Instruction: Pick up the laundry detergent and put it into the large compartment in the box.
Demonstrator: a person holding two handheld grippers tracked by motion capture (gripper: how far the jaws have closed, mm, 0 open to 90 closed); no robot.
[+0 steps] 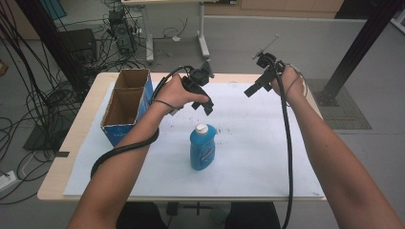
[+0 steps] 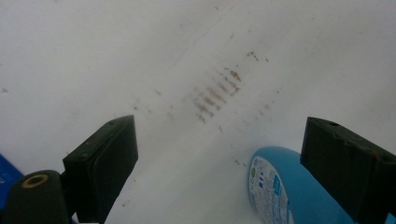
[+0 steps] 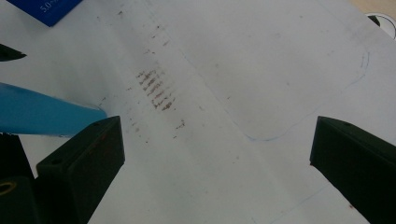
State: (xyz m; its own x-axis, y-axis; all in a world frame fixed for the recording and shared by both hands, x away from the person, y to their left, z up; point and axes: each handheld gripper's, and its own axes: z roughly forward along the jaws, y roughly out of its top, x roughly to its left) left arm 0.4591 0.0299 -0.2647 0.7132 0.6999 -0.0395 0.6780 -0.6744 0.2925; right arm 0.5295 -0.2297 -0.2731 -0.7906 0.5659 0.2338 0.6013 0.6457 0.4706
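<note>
One worktop (image 1: 86, 119), wood-edged, covered by one white sheet (image 1: 258, 143) marked with faint brown smudges (image 2: 217, 93) and a thin blue pen outline (image 3: 327, 102).

One cardboard box (image 1: 125, 107), blue-sided, open at the top, two compartments. It stands upright just left of the left hand-held gripper, near the person's left hand.

One blue bottle (image 1: 202, 148) with a white cap, standing upright on the sheet. It is below and slightly right of the left hand-held gripper in the high view, on the person's side of it, apart from the jaws. In the left gripper view its labelled blue body (image 2: 280, 191) sits low in frame, partly behind the right-hand jaw, not touching either jaw. In the right gripper view the bottle (image 3: 42, 114) shows as a blue shape at the left edge, outside the jaws.

Two hand-held grippers, one per hand, both lifted above the sheet.

Left hand-held gripper (image 1: 203, 99): jaws spread wide, nothing between them but bare sheet. Holds nothing, touches nothing.

Right hand-held gripper (image 1: 253, 88): well to the right of the bottle and the left one. Jaws wide apart in its own view, bare sheet between. Holds nothing.

Two black cables, one trailing from each hand-held gripper along the forearms.
</note>
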